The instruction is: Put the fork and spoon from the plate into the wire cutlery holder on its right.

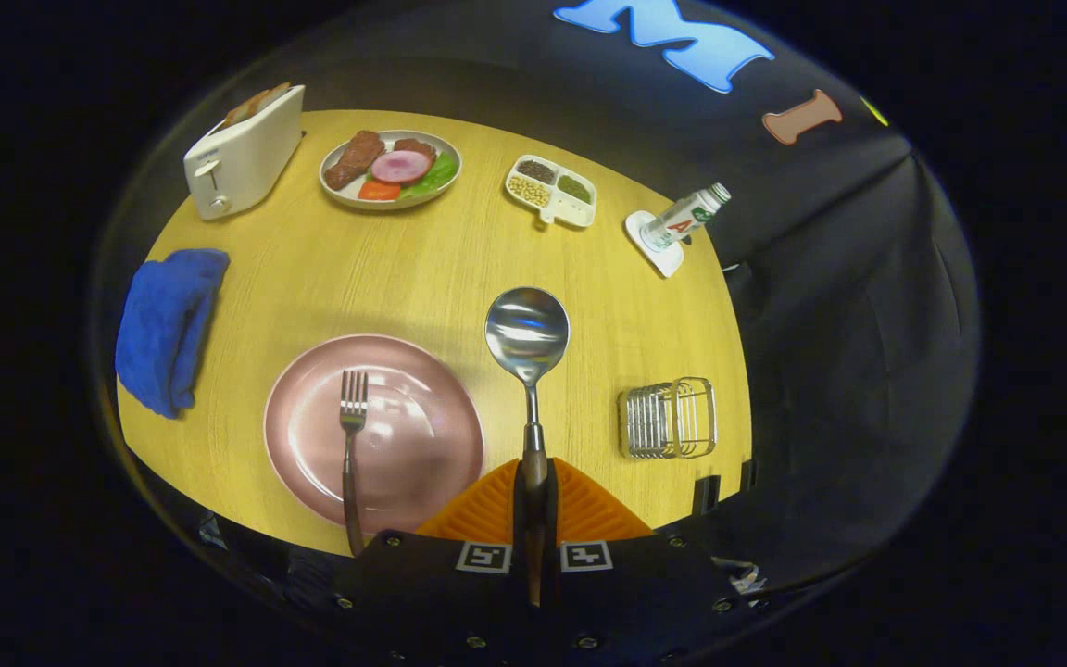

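Note:
My gripper [533,496] is shut on the spoon's handle, high above the wooden table. The spoon [527,338] sticks out straight ahead of the fingers, its shiny bowl hovering over the table just right of the pink plate [422,445]. The fork [350,435] lies on the plate's left half, tines pointing away, its dark handle overhanging the near rim. The wire cutlery holder [669,419] stands on the table to the right of the plate and of the fingers, near the table's right edge.
A blue cloth [168,324] lies left of the plate. Along the far side stand a white toaster [242,153], a plate of food [391,169], a divided dish of beans and grains [552,191], and a small bottle on a white coaster [672,232].

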